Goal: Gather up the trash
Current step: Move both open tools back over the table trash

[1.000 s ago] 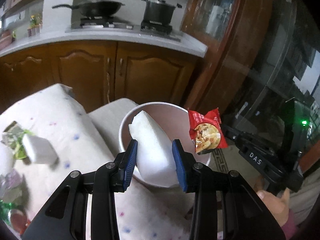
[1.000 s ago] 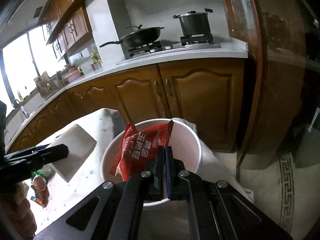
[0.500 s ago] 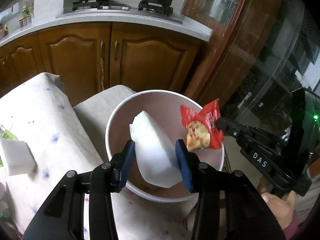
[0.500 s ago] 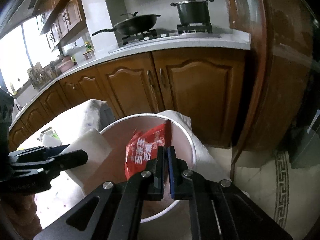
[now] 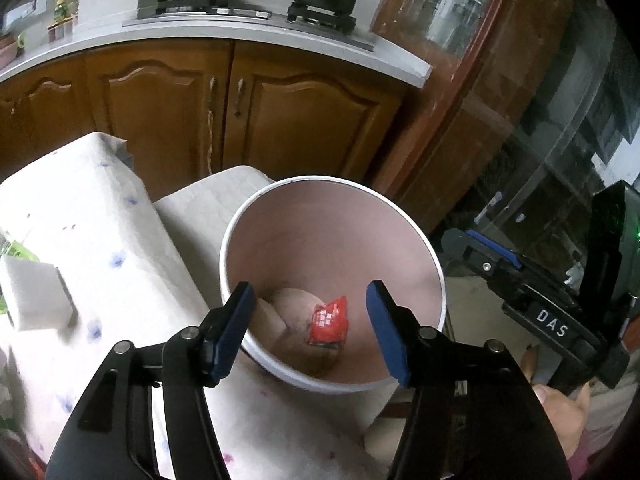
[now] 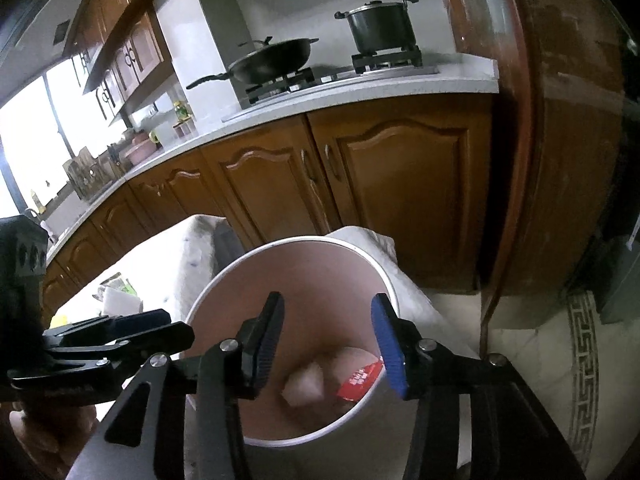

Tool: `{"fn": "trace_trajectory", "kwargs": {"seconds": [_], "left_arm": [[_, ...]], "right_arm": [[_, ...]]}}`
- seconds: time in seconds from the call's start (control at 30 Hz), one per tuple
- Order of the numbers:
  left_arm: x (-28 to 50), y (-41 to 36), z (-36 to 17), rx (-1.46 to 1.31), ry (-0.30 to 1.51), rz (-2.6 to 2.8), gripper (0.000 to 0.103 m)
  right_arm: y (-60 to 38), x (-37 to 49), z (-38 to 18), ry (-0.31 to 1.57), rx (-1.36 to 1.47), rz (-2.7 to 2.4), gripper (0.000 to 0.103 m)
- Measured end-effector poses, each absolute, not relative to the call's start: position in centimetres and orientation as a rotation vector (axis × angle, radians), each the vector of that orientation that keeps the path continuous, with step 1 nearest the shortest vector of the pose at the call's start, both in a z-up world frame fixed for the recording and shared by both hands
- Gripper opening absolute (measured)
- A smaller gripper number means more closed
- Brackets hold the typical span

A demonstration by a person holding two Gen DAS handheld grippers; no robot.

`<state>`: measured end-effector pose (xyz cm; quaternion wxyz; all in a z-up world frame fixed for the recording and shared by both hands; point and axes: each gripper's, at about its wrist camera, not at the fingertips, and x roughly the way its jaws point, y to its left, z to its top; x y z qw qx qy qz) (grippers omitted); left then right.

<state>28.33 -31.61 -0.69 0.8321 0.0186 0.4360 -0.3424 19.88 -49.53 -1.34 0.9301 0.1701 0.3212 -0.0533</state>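
Observation:
A white round bin (image 5: 332, 208) with a pinkish inside stands at the table's right end; it also shows in the right wrist view (image 6: 292, 276). A red snack packet (image 5: 329, 320) lies on its bottom, also seen in the right wrist view (image 6: 360, 380). A white foam block (image 6: 304, 386) lies beside the packet; in the left wrist view it shows as a pale shape (image 5: 272, 316). My left gripper (image 5: 312, 332) is open and empty above the bin's near rim. My right gripper (image 6: 328, 344) is open and empty above the bin.
A white foam block (image 5: 36, 296) and green-labelled trash (image 5: 12, 246) lie on the white cloth-covered table (image 5: 120, 264) at the left. Wooden cabinets (image 5: 240, 108) and a counter with a wok and pot stand behind. A glass-doored cabinet (image 5: 520, 140) is at the right.
Both grippers have opened. The white foam block has dropped from the left gripper and the red packet from the right gripper into the bin.

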Motion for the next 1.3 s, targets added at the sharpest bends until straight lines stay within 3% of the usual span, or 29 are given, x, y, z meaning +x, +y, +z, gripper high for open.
{"fn": "trace_trajectory", "kwargs": {"seconds": [0.4,0.5,0.6,1.3], "left_arm": [[26.1,-24.9,1.3,-0.048,0.860,-0.655,0.063],[25.3,-22.9,1.7,-0.074,0.852,-0.635,0.063],[24.4,-21.1,2.2,-0.093,0.831,-0.608,0.070],[20.4,-5.4,1.9,-0.261,0.793,-0.387,0.070]], "right_arm": [[-47.8,17.7,1.1,0.560,0.412,-0.055,0.088],[-46.8,17.4,1.4,0.548,0.423,-0.029,0.089],[-45.6,17.1,1.5,0.547,0.433,-0.001,0.089],[-35.6,17.5,0.9,0.594,0.402,0.185,0.089]]}}
